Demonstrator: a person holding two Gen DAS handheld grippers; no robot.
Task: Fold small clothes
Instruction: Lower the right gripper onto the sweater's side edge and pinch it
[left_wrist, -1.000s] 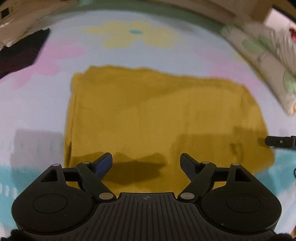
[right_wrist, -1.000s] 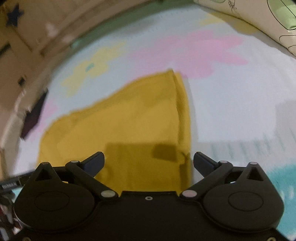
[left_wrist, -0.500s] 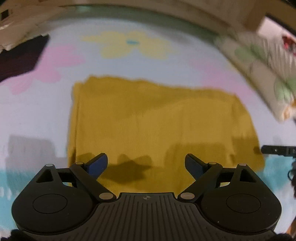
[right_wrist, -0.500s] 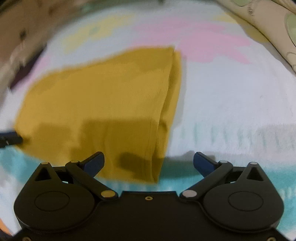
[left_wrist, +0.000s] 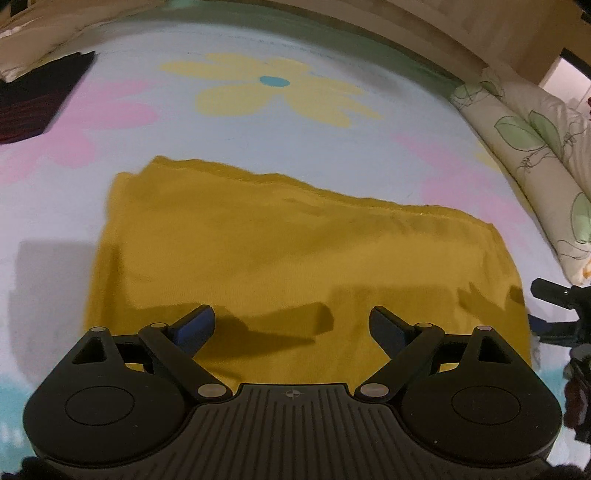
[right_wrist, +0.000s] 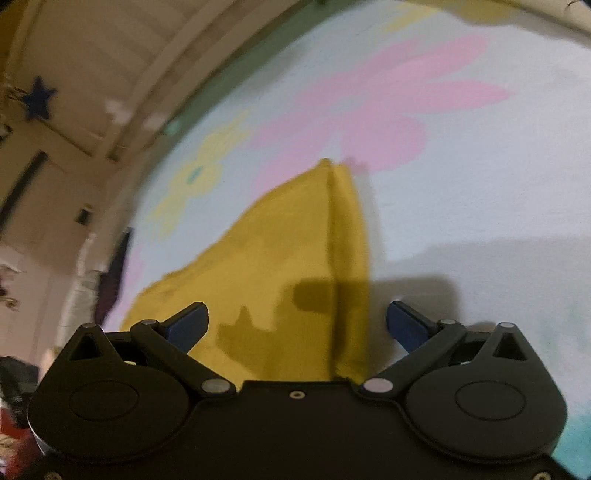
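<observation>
A mustard-yellow folded garment (left_wrist: 288, 258) lies flat on a flowered bedsheet (left_wrist: 258, 122). My left gripper (left_wrist: 291, 326) is open and empty, hovering over the garment's near edge. In the right wrist view the same garment (right_wrist: 280, 269) shows its folded right edge as a narrow strip. My right gripper (right_wrist: 297, 325) is open and empty above the garment's near right corner. Part of the right gripper shows at the right edge of the left wrist view (left_wrist: 557, 306).
A dark red-striped cloth (left_wrist: 33, 103) lies at the far left of the bed. Leaf-patterned pillows (left_wrist: 535, 155) lie along the right side. A wooden bed frame (left_wrist: 406, 22) runs behind the sheet. A wall with a blue star (right_wrist: 38, 101) is at the left.
The right gripper swung its view left and back, the garment's right edge now centred between its fingers. The left gripper shifted slightly; the garment stays flat. Both stay open.
</observation>
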